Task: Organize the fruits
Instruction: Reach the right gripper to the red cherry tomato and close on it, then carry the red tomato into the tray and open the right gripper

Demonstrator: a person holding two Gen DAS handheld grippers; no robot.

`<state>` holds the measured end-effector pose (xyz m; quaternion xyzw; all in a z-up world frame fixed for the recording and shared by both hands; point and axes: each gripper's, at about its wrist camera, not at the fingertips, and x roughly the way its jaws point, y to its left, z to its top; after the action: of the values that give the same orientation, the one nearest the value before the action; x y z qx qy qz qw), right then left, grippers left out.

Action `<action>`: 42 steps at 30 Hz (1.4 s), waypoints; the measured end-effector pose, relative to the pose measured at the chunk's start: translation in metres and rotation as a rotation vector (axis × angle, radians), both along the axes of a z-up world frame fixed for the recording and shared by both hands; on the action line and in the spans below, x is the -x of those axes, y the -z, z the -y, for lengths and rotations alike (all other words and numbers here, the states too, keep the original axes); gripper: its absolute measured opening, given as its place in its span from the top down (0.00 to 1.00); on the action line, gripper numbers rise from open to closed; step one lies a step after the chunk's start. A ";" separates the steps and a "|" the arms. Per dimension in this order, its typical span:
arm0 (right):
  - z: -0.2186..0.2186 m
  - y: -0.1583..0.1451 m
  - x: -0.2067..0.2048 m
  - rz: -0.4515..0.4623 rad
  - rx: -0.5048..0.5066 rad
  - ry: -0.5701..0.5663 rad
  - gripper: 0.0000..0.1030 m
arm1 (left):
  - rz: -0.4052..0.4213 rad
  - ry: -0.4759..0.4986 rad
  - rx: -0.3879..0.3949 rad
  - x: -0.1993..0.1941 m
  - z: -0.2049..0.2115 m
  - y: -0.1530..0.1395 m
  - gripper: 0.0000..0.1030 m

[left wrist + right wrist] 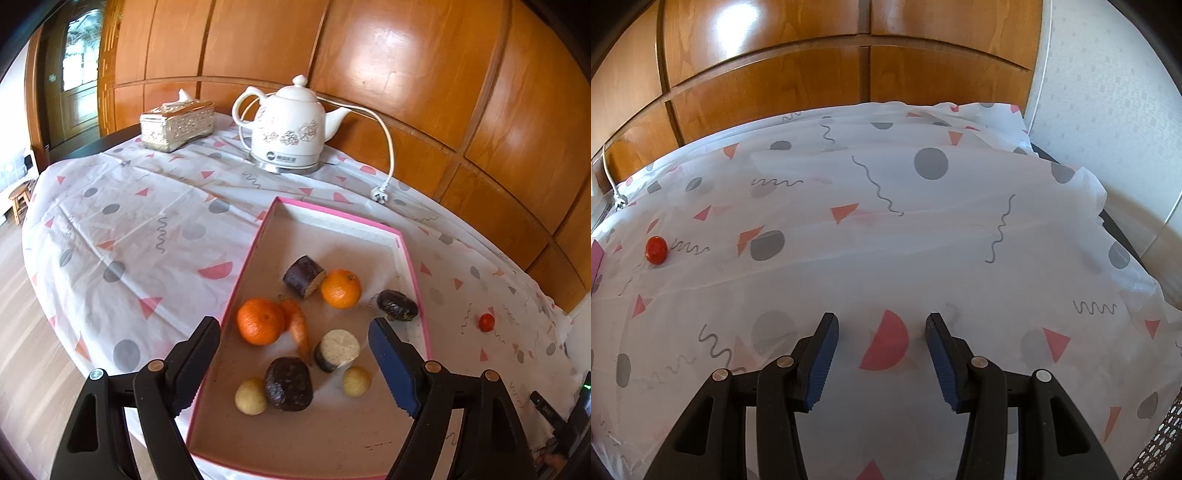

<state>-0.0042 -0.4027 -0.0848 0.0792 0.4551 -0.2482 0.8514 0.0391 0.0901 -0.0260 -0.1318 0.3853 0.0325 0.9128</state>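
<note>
Fruit: most lies loose in a shallow pink-edged tray (334,218) on the table; one small red tomato (486,322) sits outside it on the tablecloth (129,229), well apart from the tray's right wall.
Left gripper (293,334): hovers over the near part of the tray, jaws wide apart, nothing between them.
Right gripper (882,328): over bare cloth, jaws apart and empty; the tomato is far off to its left.
Nearest in tray: two small yellowish round fruits (251,396) flank a dark purple chunk (289,384); the left one touches it.
Middle of tray: a white-cut dark-skinned piece (337,350), a carrot (298,326) leaning against an orange (260,321).
Farther in tray: a second orange (340,288) touching a purple cut piece (303,276); a dark lump (397,305) near the right wall.
Beyond the tray: a white plug (380,194) on its cord, a white kettle (291,129), a tissue box (177,124).
Backdrop: wooden wall panels (406,74).
</note>
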 end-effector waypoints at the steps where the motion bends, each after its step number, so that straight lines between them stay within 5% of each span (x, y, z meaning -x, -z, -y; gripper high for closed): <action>1: -0.002 0.000 -0.001 -0.001 -0.001 -0.005 0.52 | -0.003 -0.005 0.002 0.001 -0.002 0.001 0.19; 8: -0.022 0.000 -0.018 -0.002 -0.040 -0.078 0.52 | -0.011 -0.050 0.005 0.009 -0.016 0.006 0.14; 23: -0.114 -0.010 -0.104 0.030 -0.159 -0.417 0.52 | -0.041 -0.133 0.019 0.017 -0.042 0.014 0.14; 32: -0.139 0.005 -0.155 -0.022 -0.142 -0.452 0.52 | -0.055 -0.143 0.015 0.017 -0.045 0.017 0.13; 35: -0.141 0.013 -0.161 -0.076 -0.118 -0.457 0.70 | -0.050 -0.146 0.013 0.018 -0.046 0.015 0.11; 42: -0.141 0.010 -0.148 -0.059 -0.125 -0.490 0.70 | -0.048 -0.139 0.012 0.020 -0.044 0.015 0.10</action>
<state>0.1438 -0.2622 -0.0949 0.0117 0.5000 -0.0079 0.8659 0.0189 0.1344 -0.0407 -0.1628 0.3971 0.0969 0.8980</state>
